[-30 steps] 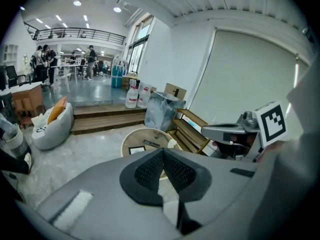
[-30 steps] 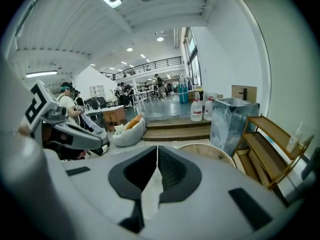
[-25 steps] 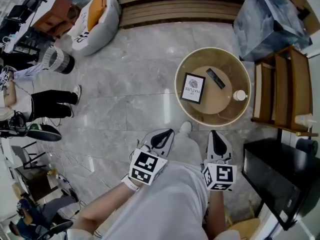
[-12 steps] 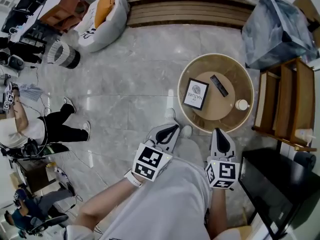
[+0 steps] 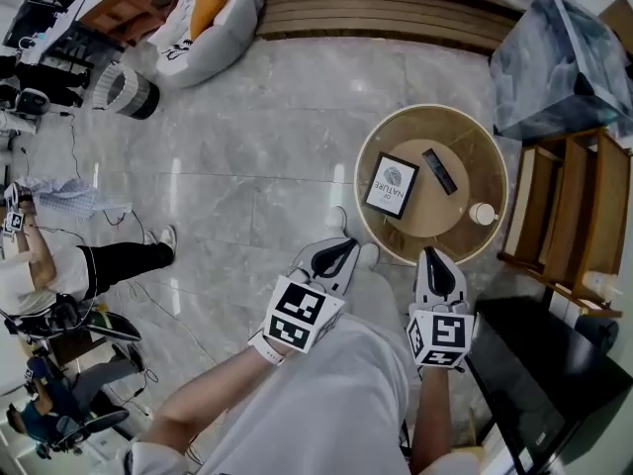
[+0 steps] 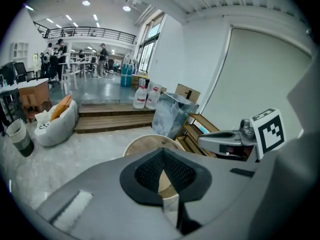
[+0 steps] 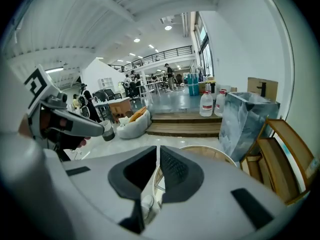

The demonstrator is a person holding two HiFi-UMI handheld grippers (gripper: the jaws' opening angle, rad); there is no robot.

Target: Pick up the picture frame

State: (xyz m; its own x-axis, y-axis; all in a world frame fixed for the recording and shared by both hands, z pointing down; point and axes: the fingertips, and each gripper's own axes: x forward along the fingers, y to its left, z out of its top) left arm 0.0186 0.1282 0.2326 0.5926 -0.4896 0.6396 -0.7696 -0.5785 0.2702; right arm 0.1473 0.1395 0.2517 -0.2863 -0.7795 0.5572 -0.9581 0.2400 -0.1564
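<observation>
picture frame [image 5: 392, 186] on round table [image 5: 436, 222] | remote [image 5: 439, 170] just right | cup [image 5: 482, 213] at rim

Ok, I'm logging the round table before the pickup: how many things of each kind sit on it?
Picture frame: 1
Black remote: 1
Small white round object: 1
Total on the round table: 3

I'm in a big open-plan office hall: marble floor [image 5: 247, 156], staffed desks [image 6: 34, 90] at ten o'clock, a beanbag [image 5: 203, 13] at eleven, mezzanine railing [image 6: 90, 32] overhead.
</observation>
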